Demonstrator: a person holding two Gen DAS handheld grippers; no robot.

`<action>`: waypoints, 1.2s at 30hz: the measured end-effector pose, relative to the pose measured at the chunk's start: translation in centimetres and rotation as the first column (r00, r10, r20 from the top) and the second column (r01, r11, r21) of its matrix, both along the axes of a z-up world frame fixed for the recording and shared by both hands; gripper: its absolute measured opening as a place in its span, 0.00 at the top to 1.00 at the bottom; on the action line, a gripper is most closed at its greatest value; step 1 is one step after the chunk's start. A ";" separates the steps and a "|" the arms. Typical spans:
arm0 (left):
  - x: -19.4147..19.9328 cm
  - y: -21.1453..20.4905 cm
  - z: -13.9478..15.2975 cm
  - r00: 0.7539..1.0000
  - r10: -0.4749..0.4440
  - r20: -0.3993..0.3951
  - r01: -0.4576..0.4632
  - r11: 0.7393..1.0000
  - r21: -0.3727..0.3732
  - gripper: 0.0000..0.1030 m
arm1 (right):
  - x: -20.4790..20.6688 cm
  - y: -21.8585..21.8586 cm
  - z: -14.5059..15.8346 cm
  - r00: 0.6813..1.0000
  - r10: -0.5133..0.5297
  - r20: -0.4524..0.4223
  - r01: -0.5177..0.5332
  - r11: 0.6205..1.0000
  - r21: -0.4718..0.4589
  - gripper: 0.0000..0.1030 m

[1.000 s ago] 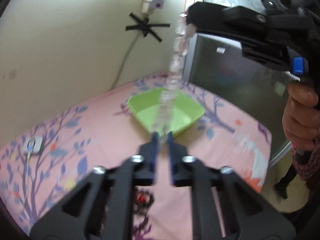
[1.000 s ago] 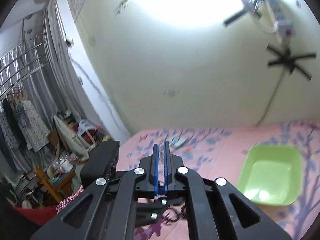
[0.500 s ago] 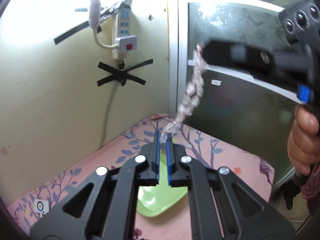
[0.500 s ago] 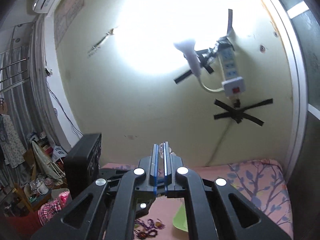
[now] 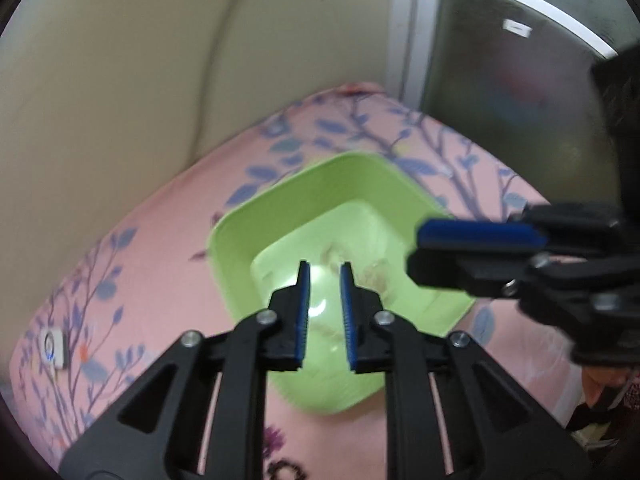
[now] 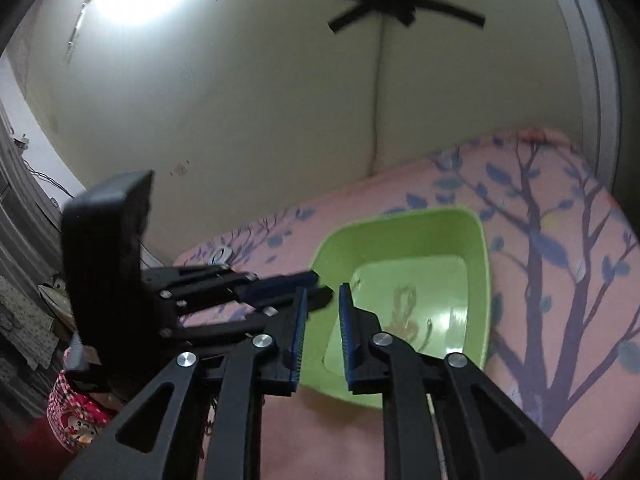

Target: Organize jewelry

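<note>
Both my left gripper point(image 5: 323, 280) and right gripper point(image 6: 322, 304) hang open and empty above the green tub point(image 6: 478, 240), where the pale bead strand point(image 6: 404, 312) lies just ahead and below, nearer my right.

The green tub point(image 6: 478, 264) looks like smooth plastic, its floor glossy with a bright glare. It sits on a matt pink cloth point(image 6: 560, 280) printed with purple branches. Both the left gripper point(image 5: 323, 278) and the right gripper point(image 6: 322, 298) are matt black plastic with ribbed blue pads point(image 5: 303, 312) and shiny metal screws point(image 5: 191, 338).
</note>
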State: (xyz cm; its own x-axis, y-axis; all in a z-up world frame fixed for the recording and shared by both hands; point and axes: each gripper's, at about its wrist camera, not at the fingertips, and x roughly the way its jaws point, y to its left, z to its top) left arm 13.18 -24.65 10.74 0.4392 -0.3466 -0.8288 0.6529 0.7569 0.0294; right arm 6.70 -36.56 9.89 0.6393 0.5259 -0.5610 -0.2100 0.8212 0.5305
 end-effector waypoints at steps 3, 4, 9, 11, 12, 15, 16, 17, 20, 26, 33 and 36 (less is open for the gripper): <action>-1.1 4.9 2.7 0.998 0.040 0.048 -0.038 0.998 -0.044 0.86 | -0.8 0.6 0.1 1.000 0.000 -0.011 0.000 1.000 -0.012 0.94; -1.4 6.3 3.3 0.996 0.053 0.066 -0.050 0.997 -0.051 0.86 | -1.4 0.9 0.9 1.000 0.006 0.015 -0.006 1.000 -0.024 0.91; -3.7 15.0 5.1 0.984 0.145 0.107 -0.134 0.985 -0.107 0.83 | -6.7 2.5 6.4 0.972 -0.018 0.234 0.037 0.997 -0.075 0.37; -4.6 17.5 3.9 0.982 0.169 0.088 -0.157 0.980 -0.122 0.83 | -8.4 2.8 6.8 0.956 0.008 0.292 -0.008 1.000 -0.002 0.32; -5.0 18.3 3.1 0.982 0.173 0.070 -0.163 0.978 -0.129 0.83 | -8.6 3.8 6.2 0.963 0.044 0.265 -0.043 0.999 -0.010 0.35; -6.4 19.7 -1.1 0.987 0.163 0.009 -0.160 0.976 -0.149 0.83 | -6.8 8.1 2.2 0.982 0.140 0.131 -0.121 0.983 -0.139 0.98; -6.8 19.6 -2.7 0.987 0.161 -0.015 -0.162 0.975 -0.150 0.83 | -6.0 9.6 0.3 0.983 0.168 0.072 -0.154 0.974 -0.164 1.00; -7.0 19.5 -4.2 0.986 0.161 -0.048 -0.167 0.974 -0.152 0.83 | -5.5 10.9 -1.5 0.981 0.190 0.027 -0.183 0.969 -0.168 1.00; -7.6 19.2 -7.4 0.982 0.152 -0.115 -0.169 0.974 -0.152 0.83 | -4.2 15.0 -5.9 0.973 0.230 -0.025 -0.229 0.945 -0.235 1.00; -11.6 20.4 -9.4 0.986 0.071 -0.153 -0.095 0.984 -0.151 0.91 | -5.8 18.1 -9.7 0.924 0.355 -0.140 -0.379 0.898 -0.222 1.00; -16.6 24.6 -8.3 0.987 0.041 -0.158 -0.076 0.971 -0.225 0.87 | -10.1 19.4 -5.0 0.906 0.421 -0.053 -0.413 0.848 -0.332 1.00; -16.8 26.7 -7.3 0.985 0.114 -0.127 -0.143 0.959 -0.246 0.84 | -8.6 20.7 -4.3 0.912 0.410 -0.002 -0.380 0.844 -0.379 1.00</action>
